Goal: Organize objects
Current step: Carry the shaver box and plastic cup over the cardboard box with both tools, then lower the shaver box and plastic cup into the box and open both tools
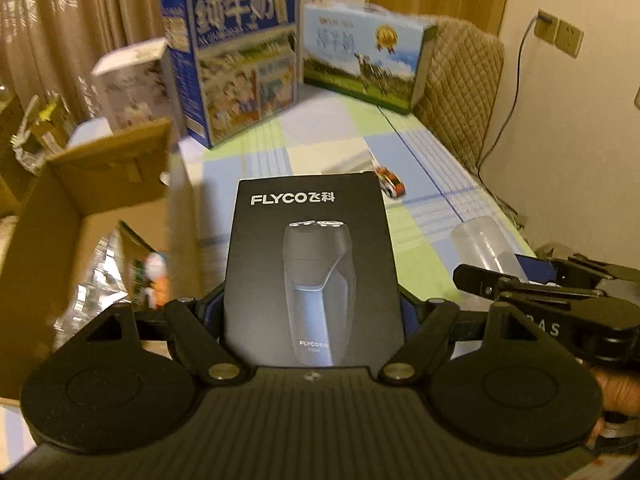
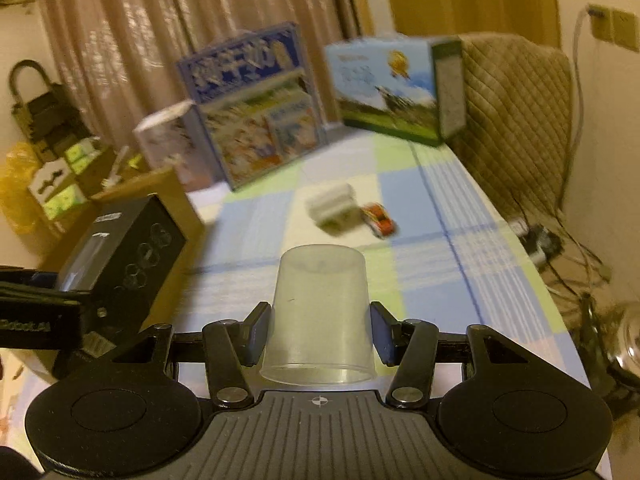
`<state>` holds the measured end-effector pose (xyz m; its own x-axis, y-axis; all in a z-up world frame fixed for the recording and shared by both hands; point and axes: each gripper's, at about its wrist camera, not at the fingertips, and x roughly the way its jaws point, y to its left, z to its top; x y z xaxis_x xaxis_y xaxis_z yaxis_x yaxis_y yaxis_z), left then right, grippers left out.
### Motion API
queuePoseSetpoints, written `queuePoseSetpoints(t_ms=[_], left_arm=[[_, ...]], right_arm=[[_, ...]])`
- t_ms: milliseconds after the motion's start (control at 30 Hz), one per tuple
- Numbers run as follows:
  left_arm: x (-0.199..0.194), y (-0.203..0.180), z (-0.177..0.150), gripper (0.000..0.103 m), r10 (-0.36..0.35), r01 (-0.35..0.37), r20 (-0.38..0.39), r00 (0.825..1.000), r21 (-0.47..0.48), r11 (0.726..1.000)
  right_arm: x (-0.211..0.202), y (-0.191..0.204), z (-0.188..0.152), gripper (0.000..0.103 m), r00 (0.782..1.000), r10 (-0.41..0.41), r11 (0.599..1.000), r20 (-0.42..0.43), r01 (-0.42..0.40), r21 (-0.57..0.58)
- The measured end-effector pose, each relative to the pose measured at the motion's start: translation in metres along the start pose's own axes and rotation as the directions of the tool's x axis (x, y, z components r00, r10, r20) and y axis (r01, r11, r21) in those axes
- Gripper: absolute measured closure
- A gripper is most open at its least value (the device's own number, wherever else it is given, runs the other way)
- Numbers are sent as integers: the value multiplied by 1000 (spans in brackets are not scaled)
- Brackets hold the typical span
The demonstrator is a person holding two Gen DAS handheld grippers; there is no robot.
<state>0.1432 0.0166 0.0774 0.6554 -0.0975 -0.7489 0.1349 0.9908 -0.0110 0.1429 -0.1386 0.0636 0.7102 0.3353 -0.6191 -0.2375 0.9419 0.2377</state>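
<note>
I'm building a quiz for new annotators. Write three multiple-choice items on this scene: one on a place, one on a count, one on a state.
1. Where does the toy car lie?
A. On the checked cloth beside a small white object
B. Inside the cardboard box
C. On the quilted chair

2. How many milk cartons stand at the table's far end?
A. One
B. Two
C. Four

3. What do the right tongs hold?
A. Nothing, open
B. The black shaver box
C. A translucent plastic cup

Key: 1 A, the car sits on the checked cloth next to the white object. 2 B, a blue carton and a green-based carton stand there. 3 C, the pads press both sides of the translucent plastic cup; the shaver box is in the left tongs.
</note>
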Motion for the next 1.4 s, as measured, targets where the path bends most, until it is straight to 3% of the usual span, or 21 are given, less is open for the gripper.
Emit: queuePoseSetpoints(t_ms=[367,733,1033,1400], left_arm=[[-72,79,15,27,101,-96,98,990,-46,994],[-92,167,2,27,198,-192,56,979,-91,977],[-86,196,-11,27,199,-193,38,979,-122,974],[-73,211,-10,27,189,-183,34,981,-135,974]], right_arm=[[-11,116,38,54,982,181,975,45,-173,-137],[22,192,39,54,963,268,942,-29,-268,-202],[44,216,34,54,959,275,931,-64,-282,-232],[59,218,34,54,962,260,936,-81,-272,-225]])
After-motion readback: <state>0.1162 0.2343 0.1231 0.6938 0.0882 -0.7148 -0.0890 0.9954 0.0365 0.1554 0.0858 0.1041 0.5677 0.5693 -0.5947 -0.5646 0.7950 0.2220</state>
